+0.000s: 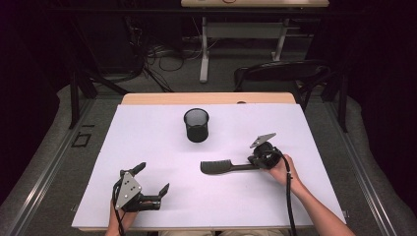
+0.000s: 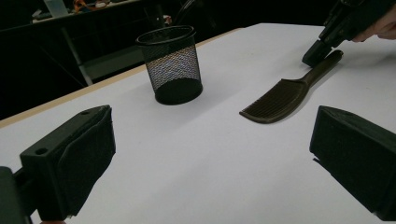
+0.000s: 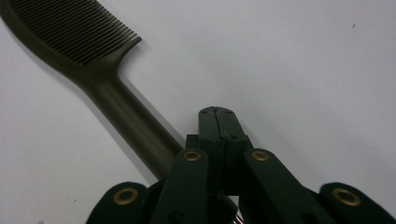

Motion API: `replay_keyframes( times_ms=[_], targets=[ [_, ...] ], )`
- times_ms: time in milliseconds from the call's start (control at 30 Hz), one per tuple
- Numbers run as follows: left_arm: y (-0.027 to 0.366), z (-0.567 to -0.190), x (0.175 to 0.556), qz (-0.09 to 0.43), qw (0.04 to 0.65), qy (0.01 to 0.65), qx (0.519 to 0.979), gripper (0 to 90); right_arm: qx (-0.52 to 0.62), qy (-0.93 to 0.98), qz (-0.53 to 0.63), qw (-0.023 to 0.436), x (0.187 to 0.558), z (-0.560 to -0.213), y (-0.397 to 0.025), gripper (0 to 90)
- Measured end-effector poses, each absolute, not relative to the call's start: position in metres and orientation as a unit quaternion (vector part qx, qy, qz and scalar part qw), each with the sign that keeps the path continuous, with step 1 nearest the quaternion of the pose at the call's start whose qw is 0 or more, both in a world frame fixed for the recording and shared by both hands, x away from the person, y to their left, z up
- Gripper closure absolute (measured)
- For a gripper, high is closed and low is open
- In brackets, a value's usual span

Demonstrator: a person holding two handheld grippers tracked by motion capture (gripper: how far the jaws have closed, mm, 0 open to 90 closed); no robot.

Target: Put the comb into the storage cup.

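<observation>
Right of centre in the high view, the dark comb (image 1: pixel 216 167) lies flat on the white table cover (image 1: pixel 147 142), its long axis running left to right across the frame: toothed head to the left, handle to the right. The right gripper (image 1: pixel 259 158) sits at the handle's right end, so it is plainly the nearer of the two. Its own view shows its jaws pressed together with no gap between them, while the comb (image 3: pixel 93 70) passes along their left side and slants to the upper left of that frame. The handle lies beside the closed jaws, not between them; whether it touches the gripper's body lower down cannot be told. Any grasp would probably call for the jaws to part and shift sideways over the handle.

At the lower left of the high view, the left gripper (image 1: pixel 151 183) rests well apart from the comb, jaws spread wide and holding nothing. From its own view, the comb (image 2: pixel 280 100) lies ahead and to the right, head nearest.

Beyond the comb, above centre in the high view, stands a black mesh cup (image 1: pixel 196 125), upright and seemingly empty, near but not touching it. Nothing lies between the comb and the cup or either gripper.
</observation>
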State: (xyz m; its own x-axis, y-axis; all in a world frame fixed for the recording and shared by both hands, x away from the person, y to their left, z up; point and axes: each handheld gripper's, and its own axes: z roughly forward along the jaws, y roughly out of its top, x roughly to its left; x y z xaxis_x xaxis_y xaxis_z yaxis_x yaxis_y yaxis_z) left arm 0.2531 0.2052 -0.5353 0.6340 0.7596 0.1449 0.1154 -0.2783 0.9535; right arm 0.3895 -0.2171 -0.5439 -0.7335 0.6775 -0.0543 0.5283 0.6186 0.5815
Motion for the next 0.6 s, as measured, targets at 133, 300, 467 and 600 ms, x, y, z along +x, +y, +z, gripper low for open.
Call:
replay_keyframes(
  times_ms=[133, 300, 467, 600],
  targets=[
    [0.2047, -0.5353, 0.2534, 0.309, 0.521, 0.295, 0.739, 0.1, 0.34, 0.888, 0.28, 0.134, 0.3879, -0.5446, -0.2178, 90.0],
    [0.2043, -0.5354, 0.2535, 0.308, 0.521, 0.295, 0.739, 0.1, 0.35, 0.886, 0.278, 0.127, 0.3835, -0.5444, -0.2188, 90.0],
    [0.2039, -0.5353, 0.2535, 0.308, 0.521, 0.294, 0.739, 0.1, 0.354, 0.885, 0.278, 0.122, 0.3819, -0.5443, -0.2191, 90.0],
    [0.2042, -0.5355, 0.2539, 0.308, 0.522, 0.295, 0.739, 0.1, 0.361, 0.883, 0.279, 0.115, 0.3803, -0.5439, -0.2205, 90.0]
  ],
)
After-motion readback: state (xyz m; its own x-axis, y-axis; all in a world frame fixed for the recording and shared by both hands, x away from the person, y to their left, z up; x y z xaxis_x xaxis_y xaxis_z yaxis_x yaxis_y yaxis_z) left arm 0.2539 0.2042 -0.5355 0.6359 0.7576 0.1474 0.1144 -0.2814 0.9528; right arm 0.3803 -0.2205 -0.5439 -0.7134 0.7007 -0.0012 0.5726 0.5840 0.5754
